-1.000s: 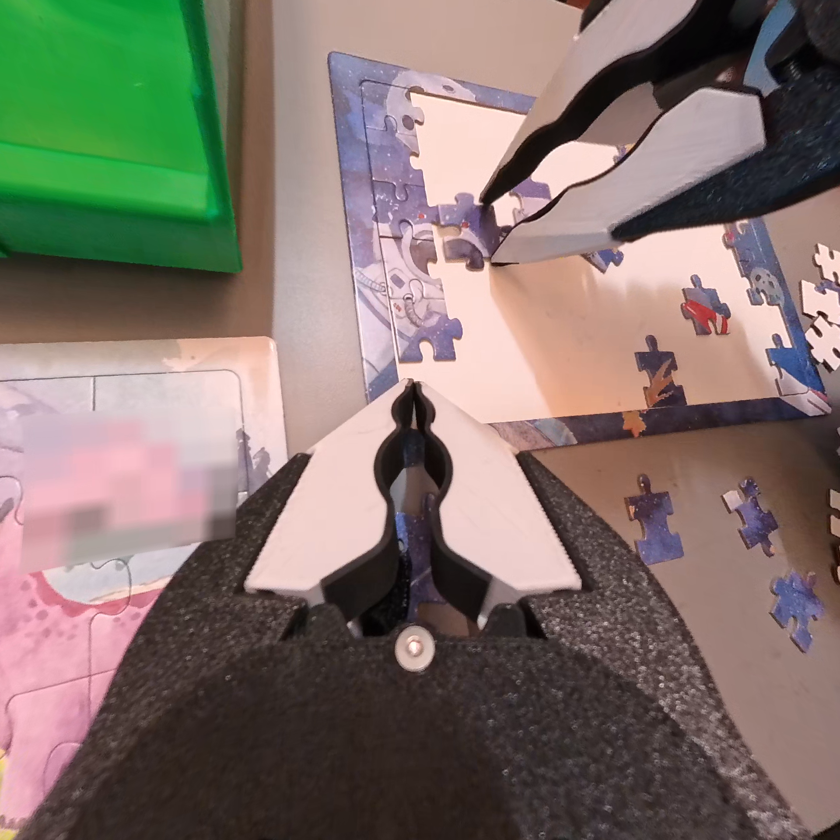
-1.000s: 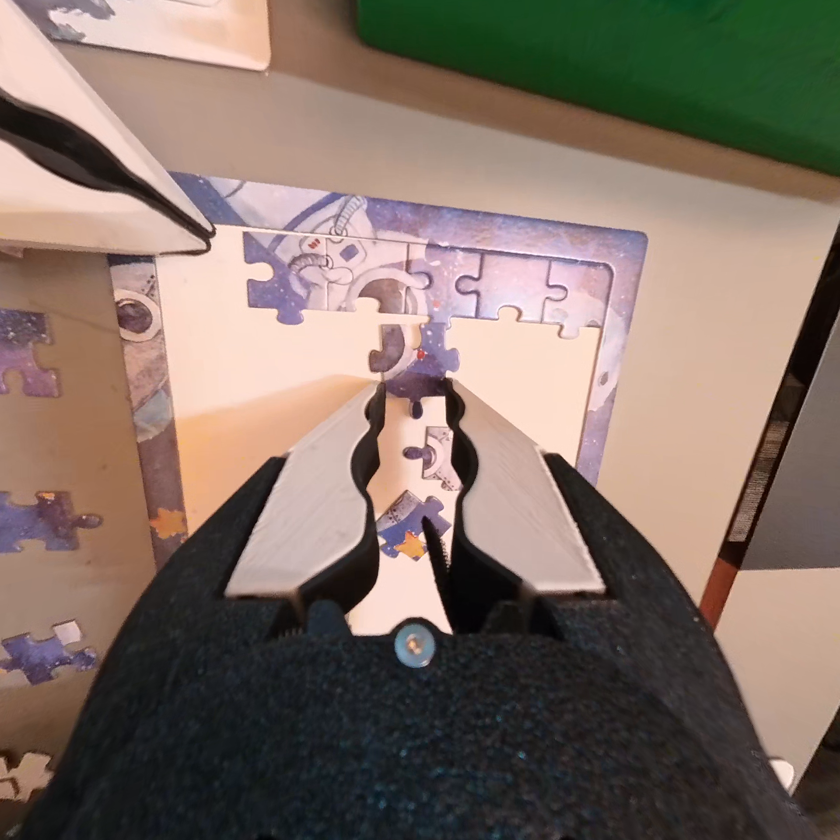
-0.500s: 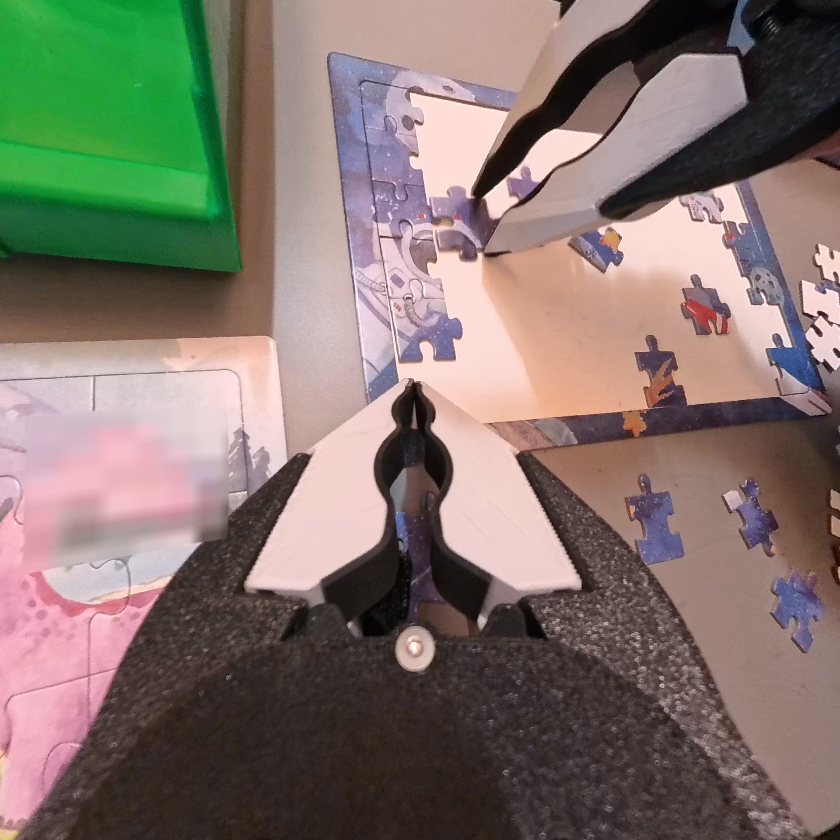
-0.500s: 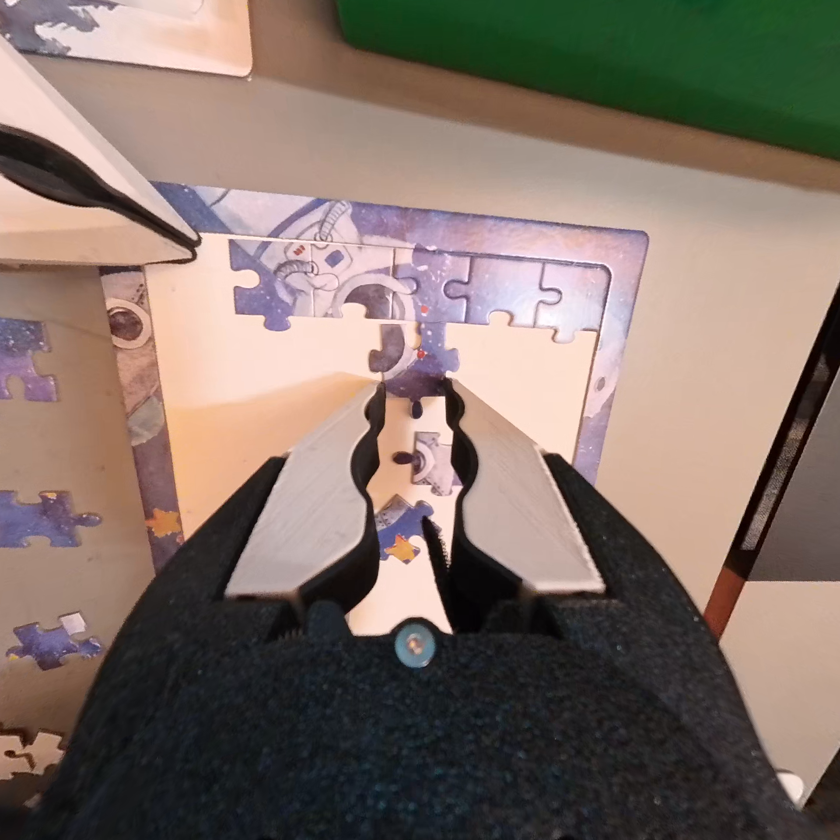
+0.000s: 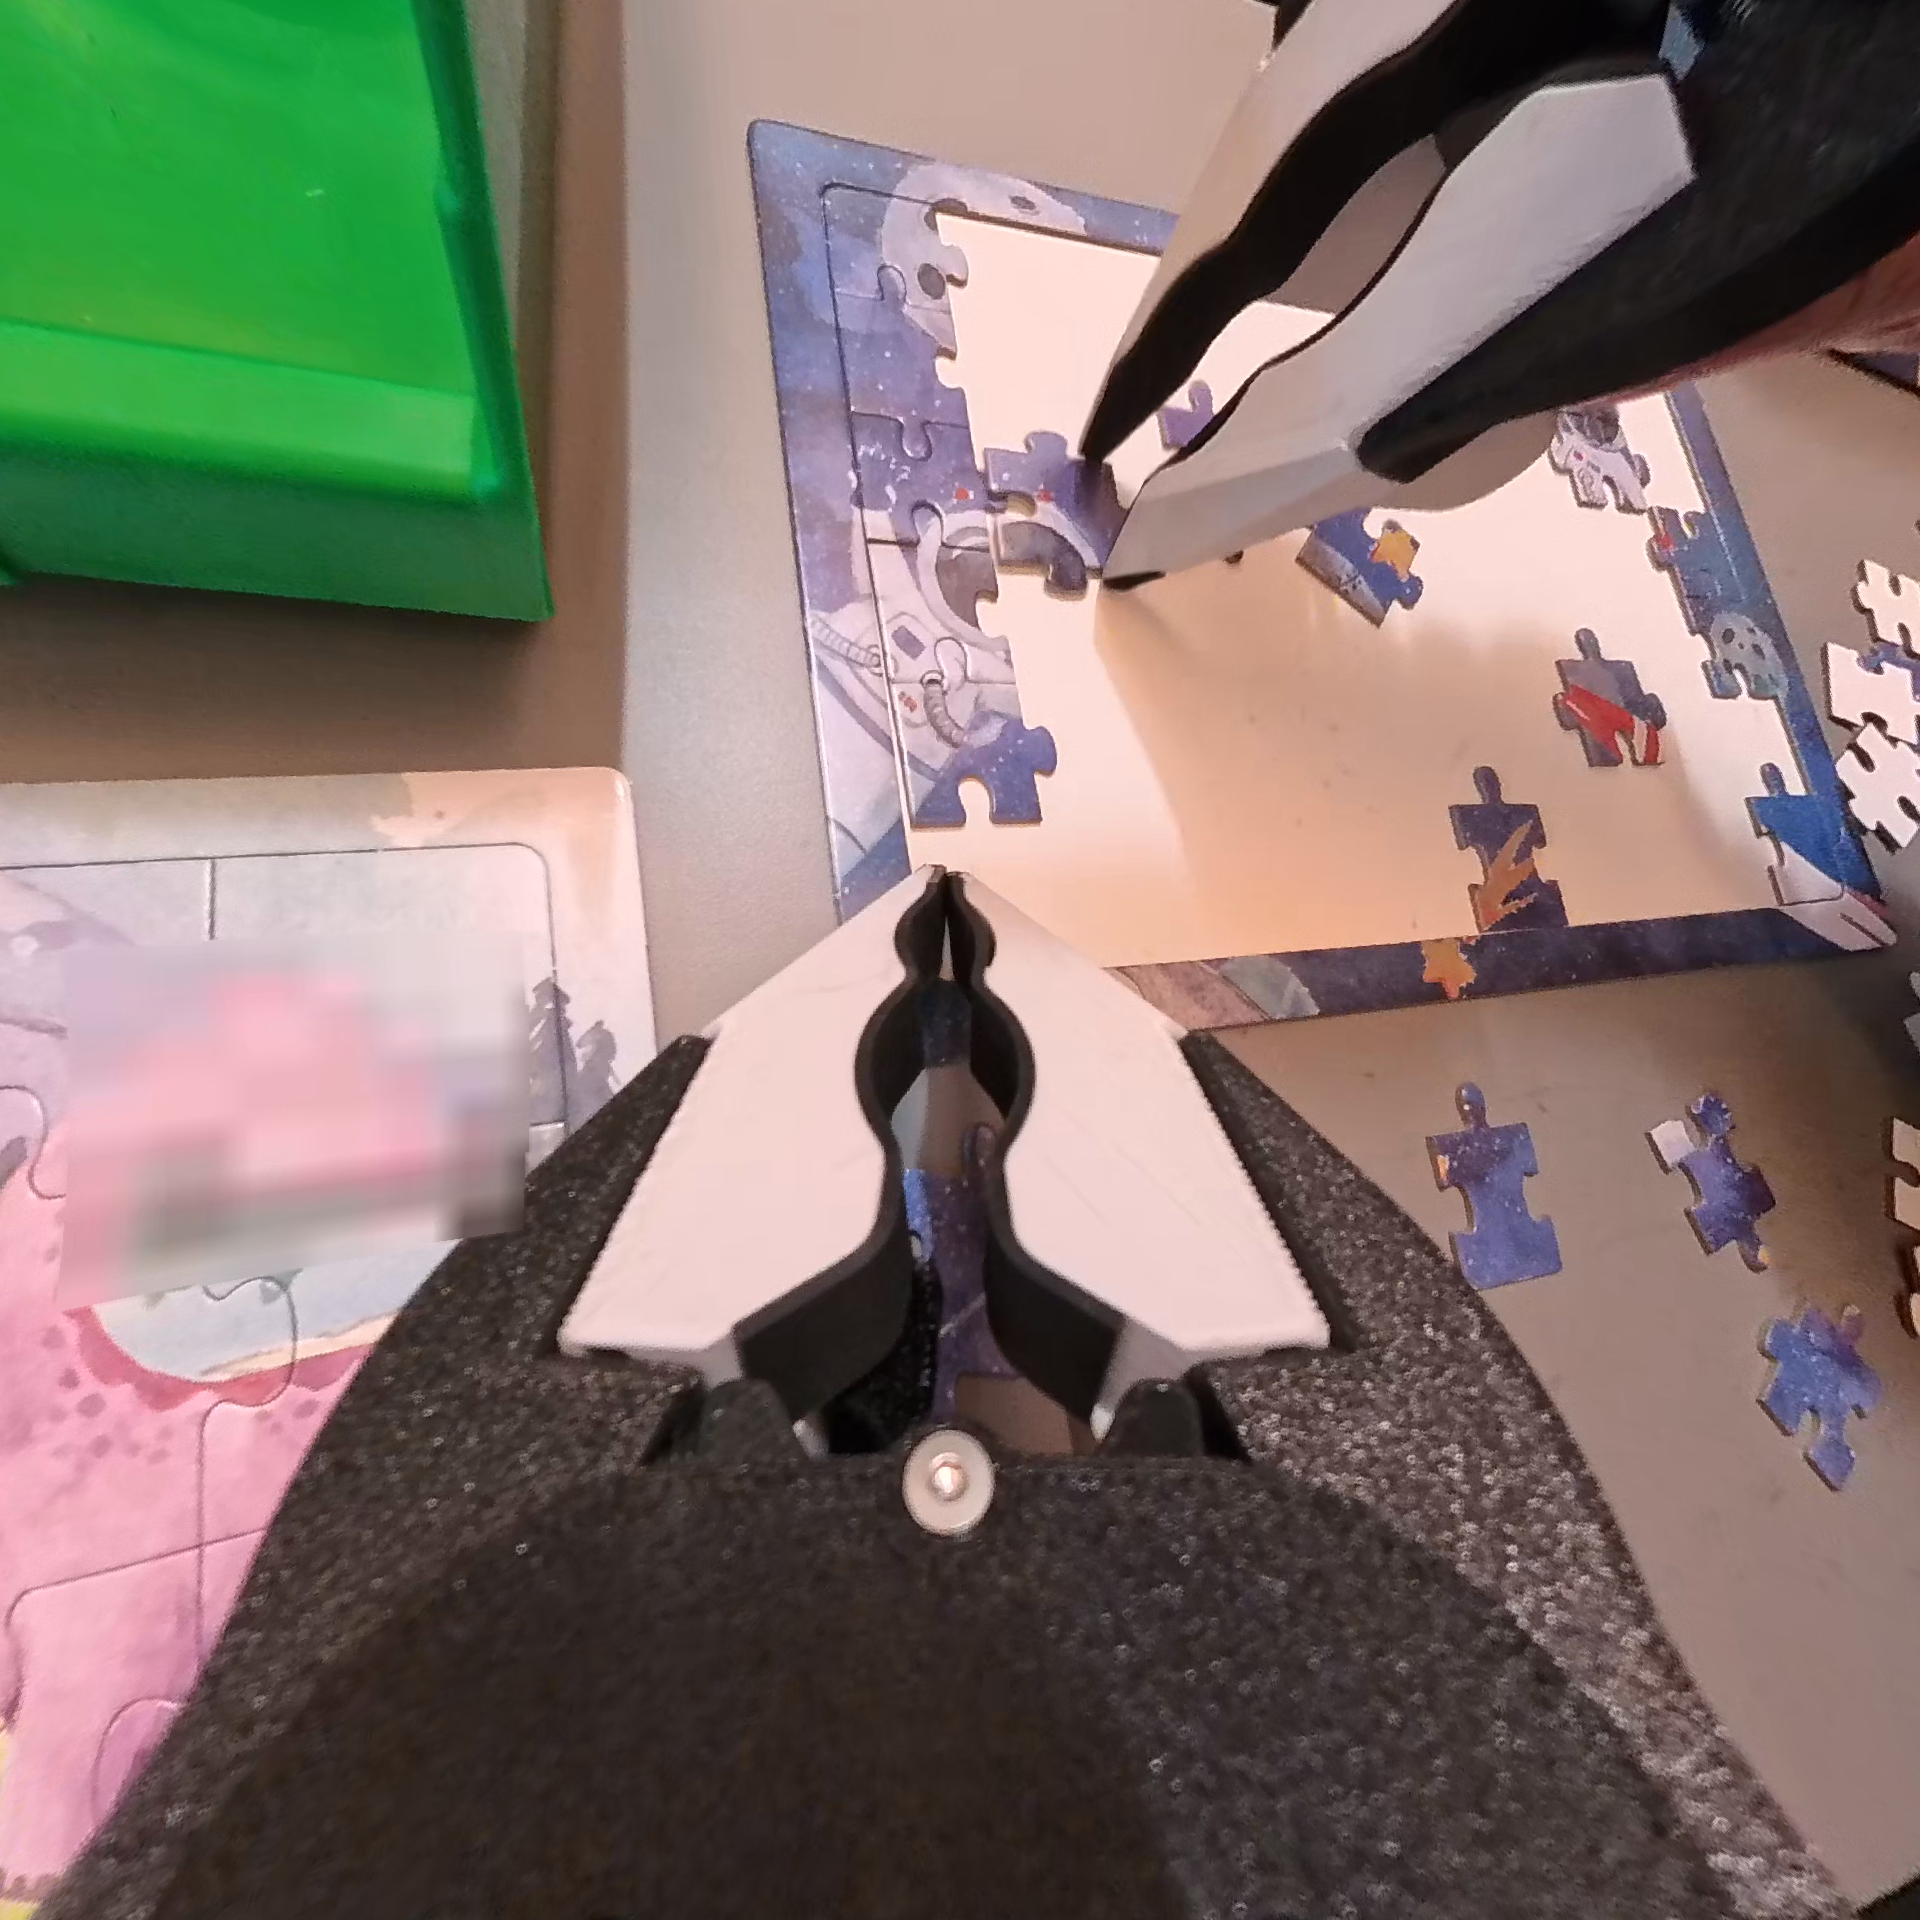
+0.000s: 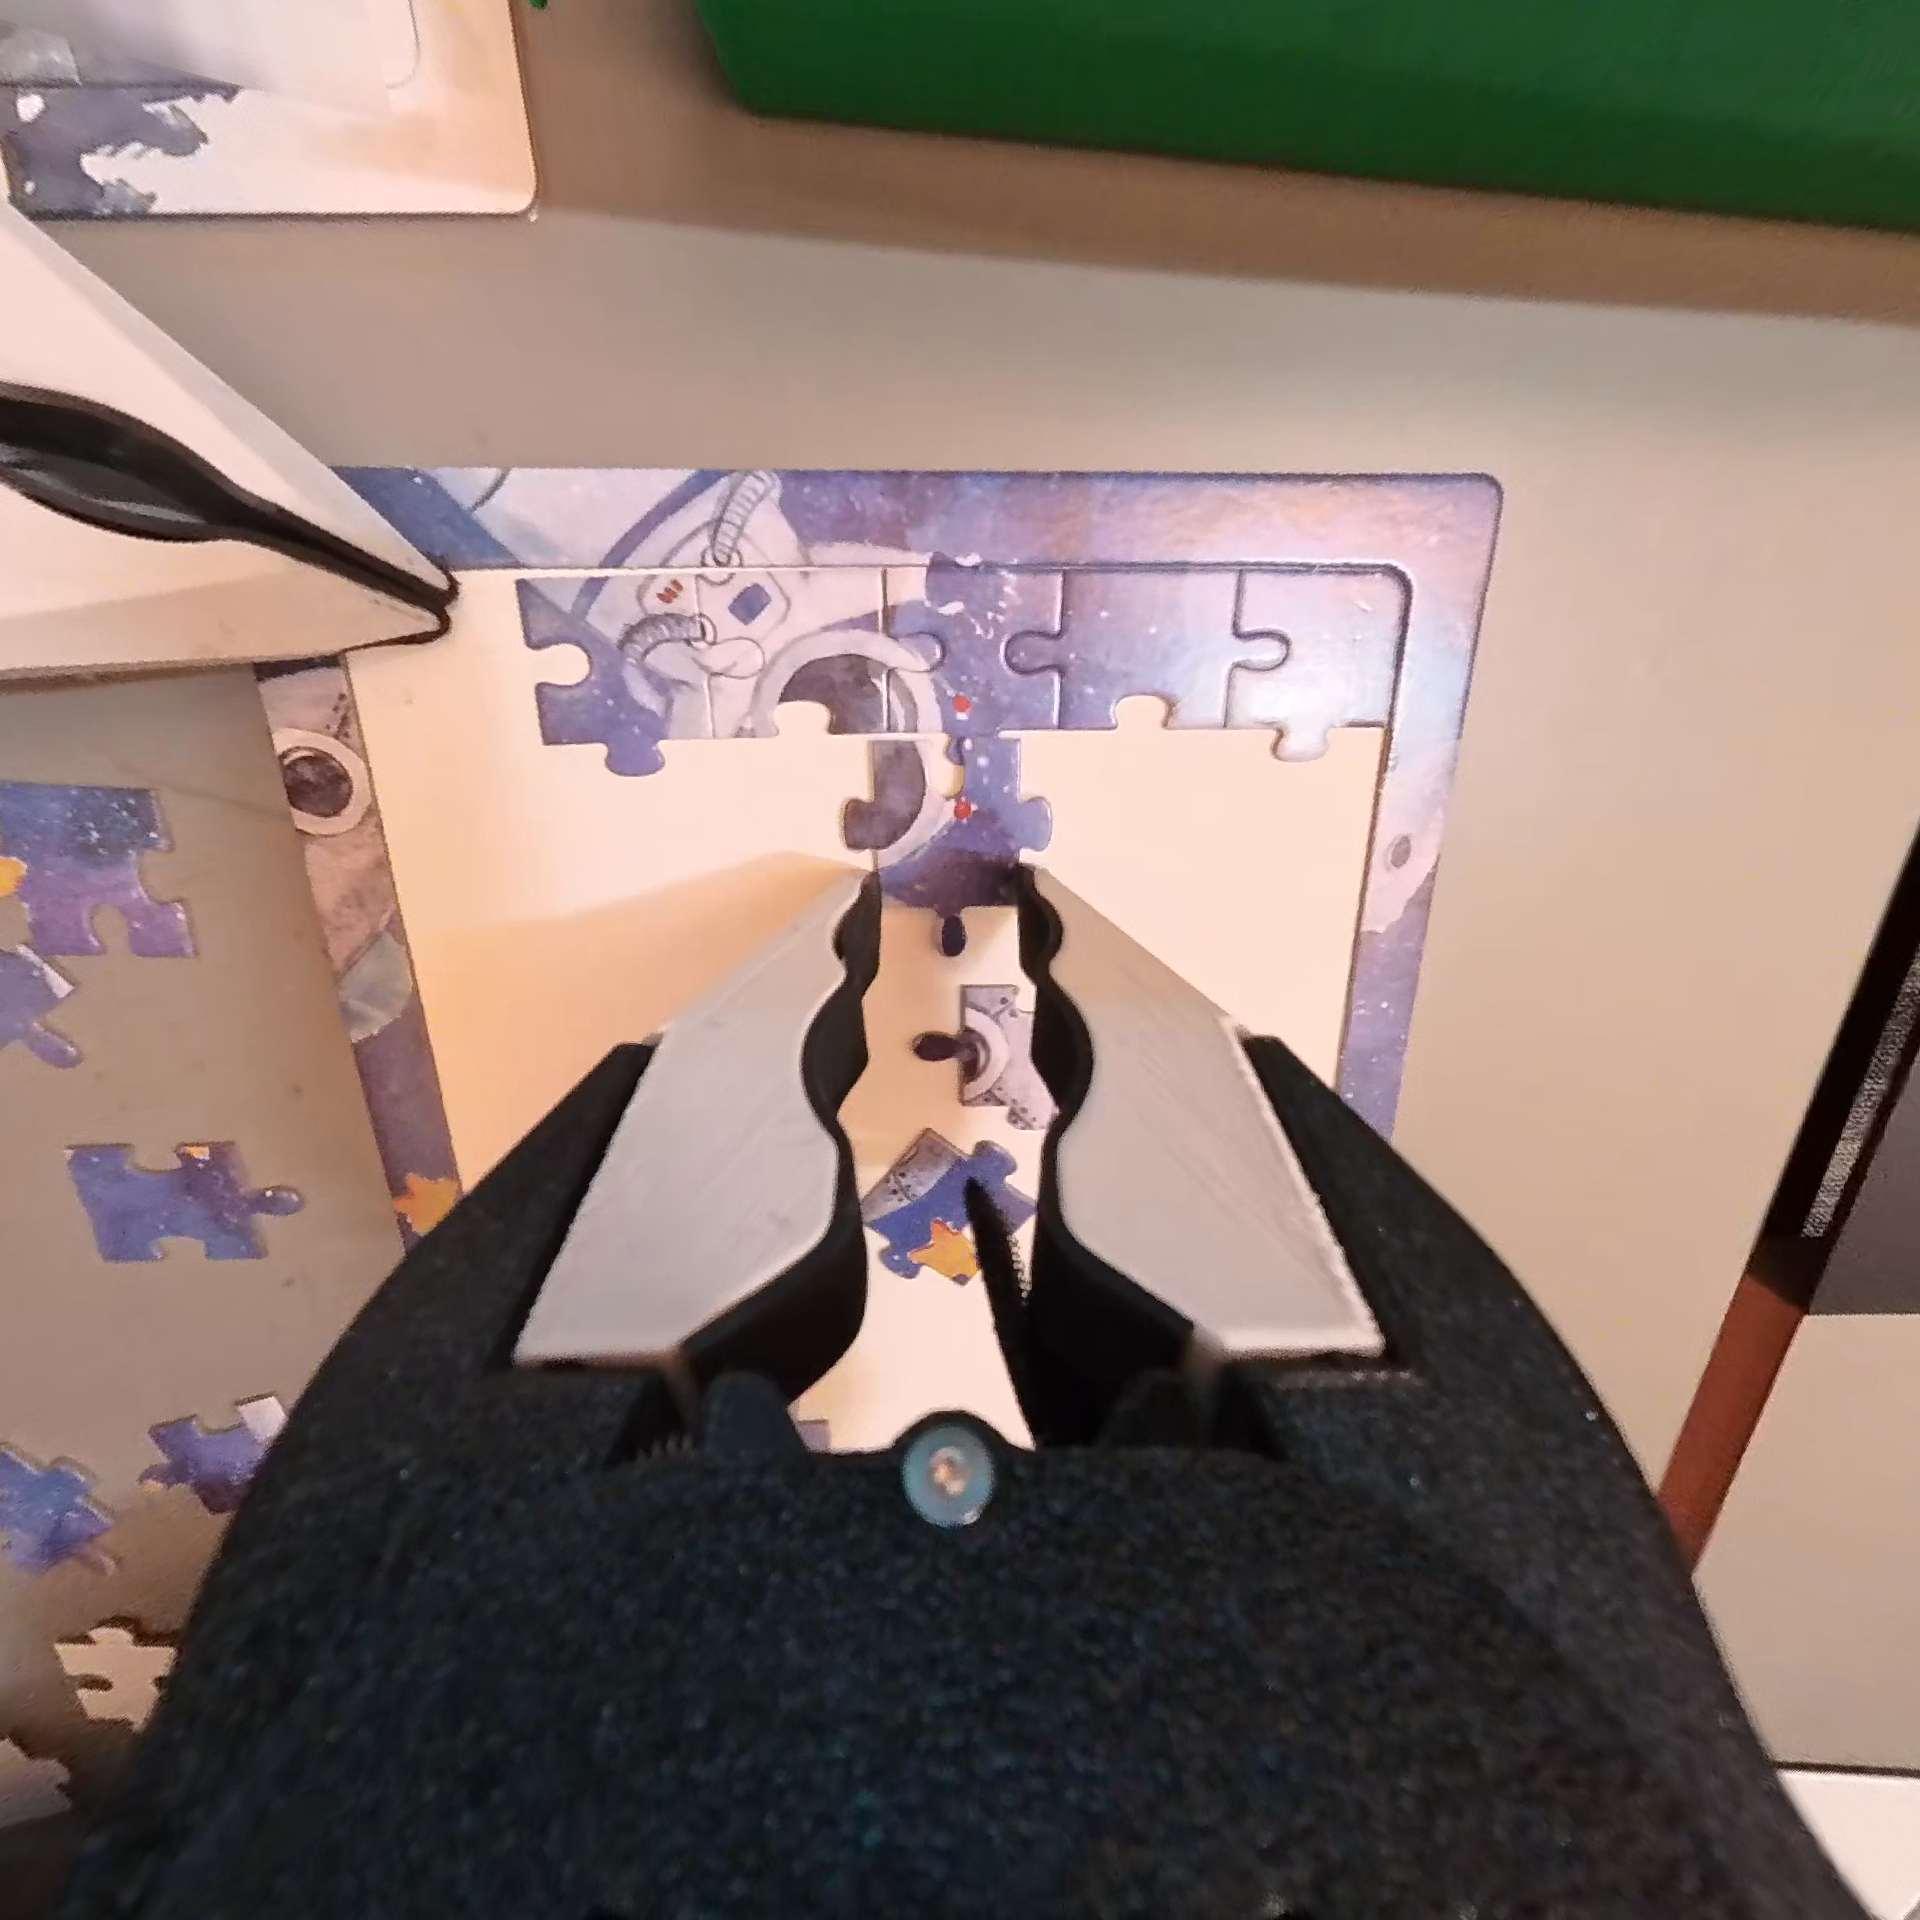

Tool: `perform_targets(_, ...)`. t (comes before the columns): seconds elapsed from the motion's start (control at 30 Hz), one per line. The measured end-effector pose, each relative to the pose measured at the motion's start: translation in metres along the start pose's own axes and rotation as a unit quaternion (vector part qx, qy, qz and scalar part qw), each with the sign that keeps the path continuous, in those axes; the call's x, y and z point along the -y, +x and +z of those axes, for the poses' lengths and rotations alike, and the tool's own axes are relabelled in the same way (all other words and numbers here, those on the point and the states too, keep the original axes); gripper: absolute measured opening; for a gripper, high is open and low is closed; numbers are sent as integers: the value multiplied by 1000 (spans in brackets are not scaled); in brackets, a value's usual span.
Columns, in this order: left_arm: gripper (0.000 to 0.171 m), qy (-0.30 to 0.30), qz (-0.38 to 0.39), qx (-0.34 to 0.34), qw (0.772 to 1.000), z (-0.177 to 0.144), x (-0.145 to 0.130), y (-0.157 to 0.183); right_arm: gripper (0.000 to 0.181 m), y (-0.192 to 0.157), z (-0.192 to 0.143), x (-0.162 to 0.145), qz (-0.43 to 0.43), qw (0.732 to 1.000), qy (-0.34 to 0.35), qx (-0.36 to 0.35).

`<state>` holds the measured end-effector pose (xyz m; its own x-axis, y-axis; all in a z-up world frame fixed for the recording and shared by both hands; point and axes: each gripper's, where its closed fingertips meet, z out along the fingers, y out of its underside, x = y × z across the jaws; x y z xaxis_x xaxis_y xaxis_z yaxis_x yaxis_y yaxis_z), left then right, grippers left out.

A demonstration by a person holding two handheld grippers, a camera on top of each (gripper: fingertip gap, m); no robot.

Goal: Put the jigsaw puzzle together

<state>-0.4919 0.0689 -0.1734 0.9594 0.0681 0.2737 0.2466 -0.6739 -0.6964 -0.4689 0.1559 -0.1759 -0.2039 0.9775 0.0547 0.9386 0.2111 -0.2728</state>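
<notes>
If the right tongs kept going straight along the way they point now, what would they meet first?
The right tongs already touch the purple puzzle piece at their tips. Pushed on, that piece would likely seat against the assembled row along the puzzle tray edge.

A grey-beige worktop [image 5: 675,623] is lying under warm light. A green plastic bin [image 5: 239,312] is standing at its far side.

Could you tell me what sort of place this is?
Probably a play or craft table indoors, though the room is out of view. A space puzzle tray lies partly filled, loose pieces scatter the grey tabletop, and a green bin and pink puzzle sit nearby.
</notes>
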Motion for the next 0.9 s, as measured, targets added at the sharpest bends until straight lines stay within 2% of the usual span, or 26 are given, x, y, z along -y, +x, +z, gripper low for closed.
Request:
perform_targets(0.17, 0, 0, -1, -1, 1000, 0, 0, 0, 26, 1, -1, 1, 6, 1000, -1, -11)
perform_targets(0.3, 0, 1, -7, -8, 1000, 0, 0, 0, 26, 5, -5, -2, 41, 998, -24, -51)
perform_targets(0.53, 0, 1, -2, -2, 1000, 0, 0, 0, 26, -15, -11, -7, 100, 993, -20, -65)
perform_targets(0.73, 0, 1, 0, -1, 1000, 0, 0, 0, 26, -28, -21, -7, 129, 990, 23, -56)
perform_targets(0.9, 0, 2, 2, 1, 1000, 0, 0, 0, 26, -28, -13, -1, 225, 970, 86, -33)
